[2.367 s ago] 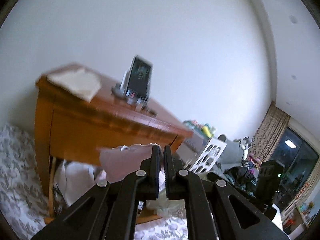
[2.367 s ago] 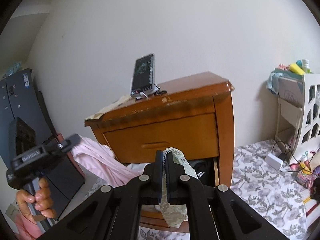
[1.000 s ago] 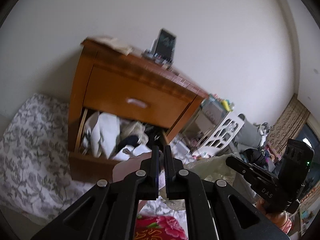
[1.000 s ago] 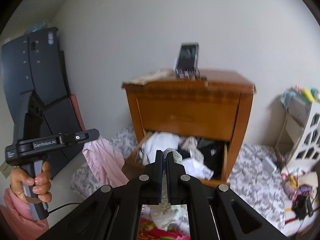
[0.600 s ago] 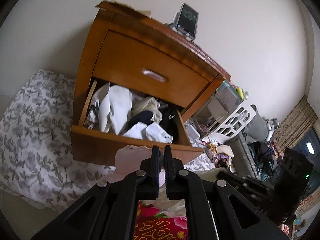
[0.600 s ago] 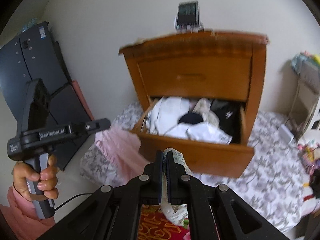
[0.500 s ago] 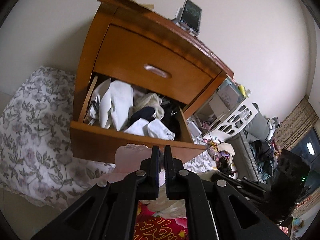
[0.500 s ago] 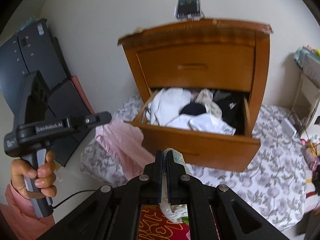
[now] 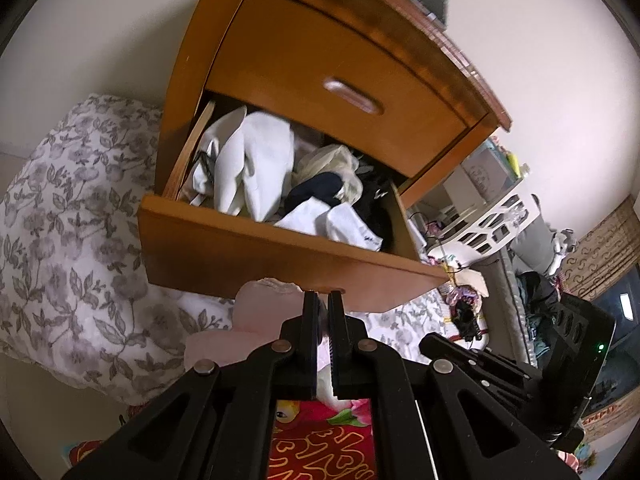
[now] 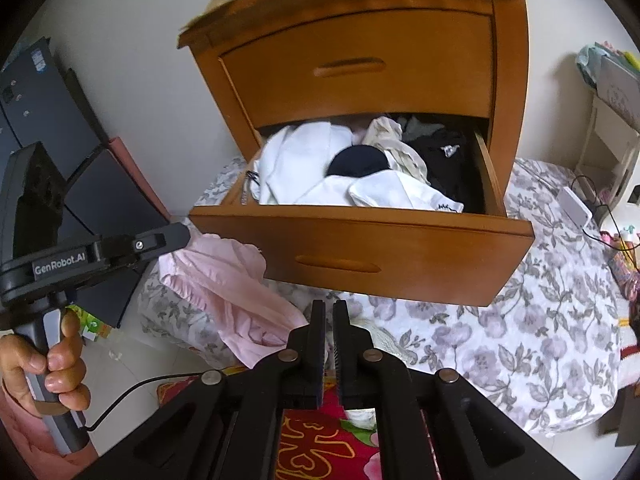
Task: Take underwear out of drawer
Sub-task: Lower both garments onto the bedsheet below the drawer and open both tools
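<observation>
The lower drawer (image 10: 360,256) of a wooden nightstand (image 10: 360,76) stands pulled out, full of white, black and cream clothes (image 10: 320,168). My left gripper (image 10: 186,236) is shut on pink underwear (image 10: 232,292), which hangs down onto the bedding in front of the drawer. In the left wrist view my left gripper (image 9: 323,300) pinches that pink underwear (image 9: 264,300) just under the drawer (image 9: 240,256) front. My right gripper (image 10: 329,308) hovers below the drawer front, jaws a narrow slit apart with nothing at the tips. Cream lace underwear (image 10: 384,338) lies just right of its fingers.
Grey floral bedding (image 10: 520,340) spreads around the nightstand. A red patterned blanket (image 10: 312,452) lies under both grippers. A black panel (image 10: 80,184) leans at the left, a white shelf unit (image 10: 608,128) stands at the right, and a white charger with cable (image 10: 574,204) lies on the bedding.
Both grippers have dropped lower and closer to the drawer front. The cream lace that stuck up between my right fingertips is gone from there and now lies beside them.
</observation>
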The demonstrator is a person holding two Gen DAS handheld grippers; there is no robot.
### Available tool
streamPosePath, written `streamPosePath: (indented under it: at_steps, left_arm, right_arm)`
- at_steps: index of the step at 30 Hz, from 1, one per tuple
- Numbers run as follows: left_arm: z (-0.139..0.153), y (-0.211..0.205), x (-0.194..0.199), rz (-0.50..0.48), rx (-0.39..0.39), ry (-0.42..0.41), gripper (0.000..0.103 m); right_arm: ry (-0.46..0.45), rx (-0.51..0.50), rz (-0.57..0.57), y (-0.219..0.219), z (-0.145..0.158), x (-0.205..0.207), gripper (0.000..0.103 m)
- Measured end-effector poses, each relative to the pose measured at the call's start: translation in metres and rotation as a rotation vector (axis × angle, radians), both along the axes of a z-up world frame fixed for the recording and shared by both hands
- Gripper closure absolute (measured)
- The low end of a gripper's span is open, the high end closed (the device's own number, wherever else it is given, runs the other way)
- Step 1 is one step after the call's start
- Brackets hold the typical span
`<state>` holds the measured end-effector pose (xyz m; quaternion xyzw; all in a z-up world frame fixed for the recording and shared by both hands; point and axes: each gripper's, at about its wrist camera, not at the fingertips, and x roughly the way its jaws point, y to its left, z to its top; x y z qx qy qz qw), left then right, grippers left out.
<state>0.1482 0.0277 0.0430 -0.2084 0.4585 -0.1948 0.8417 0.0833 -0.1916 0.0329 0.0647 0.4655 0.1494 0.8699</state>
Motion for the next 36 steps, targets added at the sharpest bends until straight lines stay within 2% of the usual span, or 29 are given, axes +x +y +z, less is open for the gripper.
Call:
streamPosePath:
  at_steps: [7,14,20,25,28,29,30,31,34,35,36]
  left_arm:
    - [-0.031,-0.004,0.014,0.007,0.036,0.077,0.099]
    - [-0.065,-0.011,0.028,0.021,0.121,0.145,0.099]
    - [-0.1,-0.017,0.037,0.024,0.187,0.235,0.099]
    - [-0.114,-0.02,0.044,0.025,0.214,0.279,0.098]
    - [-0.12,-0.021,0.045,0.026,0.23,0.3,0.083]
    - [-0.12,-0.02,0.045,0.028,0.233,0.302,0.07]
    - [-0.121,-0.02,0.045,0.032,0.236,0.302,0.061]
    - [-0.121,-0.02,0.045,0.034,0.242,0.301,0.06]
    - [-0.121,-0.02,0.046,0.039,0.252,0.308,0.053]
    - [-0.121,-0.02,0.047,0.043,0.258,0.312,0.047]
    - [-0.122,-0.02,0.047,0.048,0.268,0.317,0.042]
  right_arm:
    - [0.046,-0.01,-0.004,0.0,-0.02,0.012,0.097]
    - [0.12,-0.044,-0.013,0.0,-0.048,0.026,0.097]
    - [0.19,-0.074,-0.043,-0.003,-0.074,0.037,0.097]
    - [0.225,-0.084,-0.06,-0.008,-0.086,0.043,0.097]
    - [0.24,-0.092,-0.073,-0.01,-0.09,0.046,0.096]
    - [0.243,-0.094,-0.076,-0.011,-0.091,0.046,0.094]
    - [0.245,-0.097,-0.077,-0.011,-0.09,0.046,0.086]
    - [0.246,-0.103,-0.081,-0.012,-0.091,0.047,0.079]
    - [0.249,-0.108,-0.088,-0.012,-0.091,0.047,0.068]
    - [0.252,-0.111,-0.092,-0.013,-0.092,0.048,0.064]
    - [0.252,-0.117,-0.097,-0.013,-0.092,0.048,0.054]
